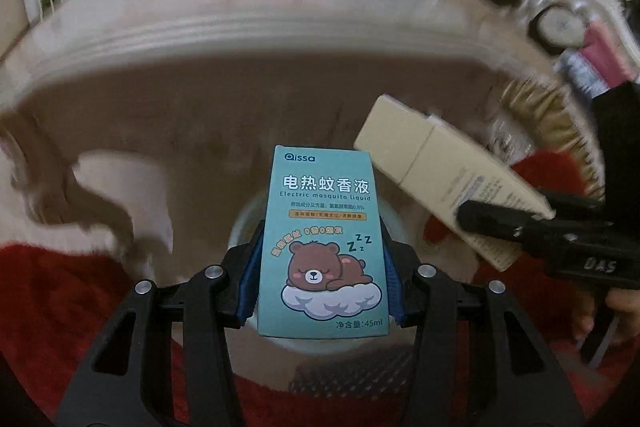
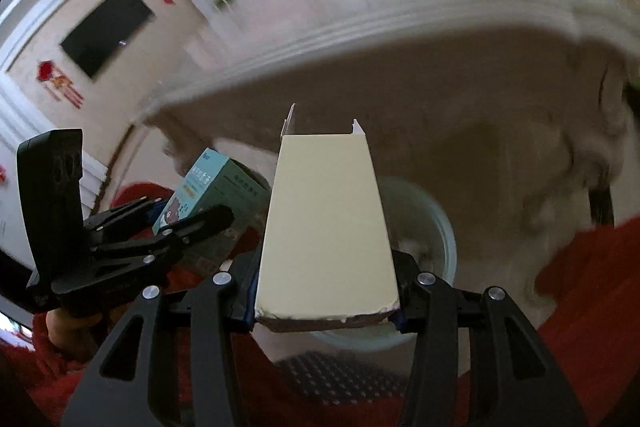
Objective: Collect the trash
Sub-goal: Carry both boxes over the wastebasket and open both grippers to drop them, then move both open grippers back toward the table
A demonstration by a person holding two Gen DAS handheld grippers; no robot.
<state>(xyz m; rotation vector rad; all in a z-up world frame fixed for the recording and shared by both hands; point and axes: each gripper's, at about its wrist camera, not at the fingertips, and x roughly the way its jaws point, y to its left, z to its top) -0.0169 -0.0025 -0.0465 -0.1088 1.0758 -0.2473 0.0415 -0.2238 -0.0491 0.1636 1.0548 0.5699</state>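
Left gripper [image 1: 322,267]: fingers pinch a blue mosquito-liquid box [image 1: 324,247] upright by its sides. Right gripper [image 2: 326,291]: fingers pinch a cream carton [image 2: 326,231], its far end open. Both boxes hang above a pale round bin [image 2: 436,227] on a red rug [image 2: 580,287].

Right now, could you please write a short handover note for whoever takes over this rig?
Left gripper: jaws shut on the teal cardboard mosquito-liquid box with a sleeping bear.
Right gripper: jaws shut on the plain cream cardboard box, open at its far end.
Below both: the pale blue round bin, standing by a red rug.
Done: both boxes picked up and carried over the bin.
Left: release each box into the bin, then look for more trash.
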